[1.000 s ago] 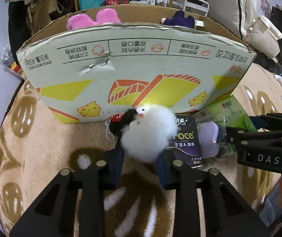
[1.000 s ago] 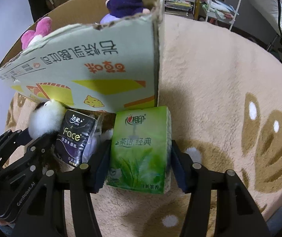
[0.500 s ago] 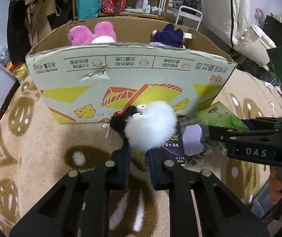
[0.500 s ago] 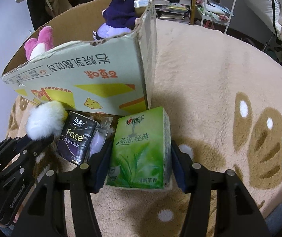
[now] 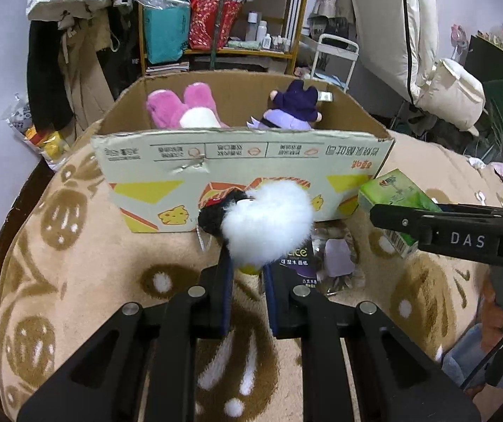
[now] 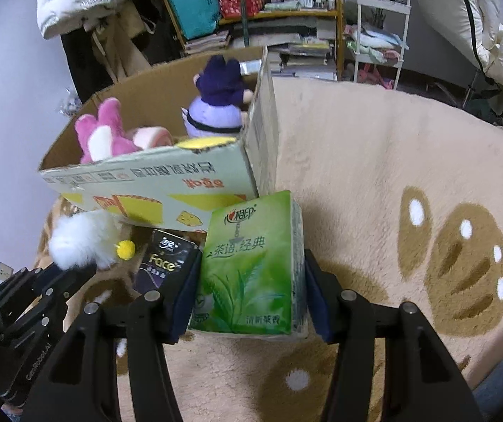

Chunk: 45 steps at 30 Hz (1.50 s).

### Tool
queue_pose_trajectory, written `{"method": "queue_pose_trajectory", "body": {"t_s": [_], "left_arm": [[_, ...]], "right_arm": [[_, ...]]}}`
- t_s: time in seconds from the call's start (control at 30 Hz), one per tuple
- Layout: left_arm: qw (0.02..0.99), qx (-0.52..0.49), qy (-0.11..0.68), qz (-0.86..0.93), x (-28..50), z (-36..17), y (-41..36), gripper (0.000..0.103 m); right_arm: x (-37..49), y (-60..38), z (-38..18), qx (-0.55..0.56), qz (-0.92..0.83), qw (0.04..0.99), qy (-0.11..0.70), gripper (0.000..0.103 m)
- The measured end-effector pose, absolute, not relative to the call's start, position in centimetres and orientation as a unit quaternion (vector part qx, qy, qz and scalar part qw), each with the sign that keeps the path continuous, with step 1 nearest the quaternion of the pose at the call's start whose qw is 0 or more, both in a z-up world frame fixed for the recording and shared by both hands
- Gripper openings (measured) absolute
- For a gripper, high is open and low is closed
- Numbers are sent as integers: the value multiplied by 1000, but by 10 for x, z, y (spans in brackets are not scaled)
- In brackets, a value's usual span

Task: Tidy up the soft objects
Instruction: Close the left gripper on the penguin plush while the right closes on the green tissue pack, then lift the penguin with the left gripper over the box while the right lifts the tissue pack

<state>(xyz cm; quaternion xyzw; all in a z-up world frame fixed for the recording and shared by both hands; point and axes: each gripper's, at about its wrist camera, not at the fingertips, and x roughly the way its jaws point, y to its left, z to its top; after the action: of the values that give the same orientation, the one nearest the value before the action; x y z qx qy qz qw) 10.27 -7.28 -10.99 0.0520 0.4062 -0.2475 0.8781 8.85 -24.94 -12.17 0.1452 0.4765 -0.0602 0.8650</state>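
My left gripper (image 5: 247,270) is shut on a white fluffy plush toy (image 5: 269,225) with a black head, held above the rug in front of the cardboard box (image 5: 237,161). The toy also shows in the right wrist view (image 6: 82,239). My right gripper (image 6: 251,288) is shut on a green tissue pack (image 6: 251,263), lifted beside the box's right corner; the pack shows in the left wrist view (image 5: 395,197). Inside the box (image 6: 152,183) lie a pink plush (image 5: 181,105) and a purple plush (image 5: 293,105).
A dark purple "Face" tissue packet (image 6: 167,263) and a clear bag with a lilac item (image 5: 335,256) lie on the beige patterned rug (image 6: 392,161) before the box. Shelves (image 5: 223,17), hanging coats and a white cart (image 6: 381,28) stand behind.
Both grippers have risen with their loads, so the box's inside now shows. The left jaws closed tighter on the white plush. The green pack left the rug.
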Motion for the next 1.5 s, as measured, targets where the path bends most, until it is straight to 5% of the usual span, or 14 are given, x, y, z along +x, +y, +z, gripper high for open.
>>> {"method": "queue_pose_trajectory", "body": {"t_s": [0.87, 1.5], "left_arm": [[934, 31, 269, -232, 70, 0, -45, 16], [933, 71, 276, -221, 125, -20, -71, 17]], "right_arm": [[56, -236, -24, 126, -4, 945, 303, 58], [103, -245, -35, 133, 9, 952, 275, 58]]}}
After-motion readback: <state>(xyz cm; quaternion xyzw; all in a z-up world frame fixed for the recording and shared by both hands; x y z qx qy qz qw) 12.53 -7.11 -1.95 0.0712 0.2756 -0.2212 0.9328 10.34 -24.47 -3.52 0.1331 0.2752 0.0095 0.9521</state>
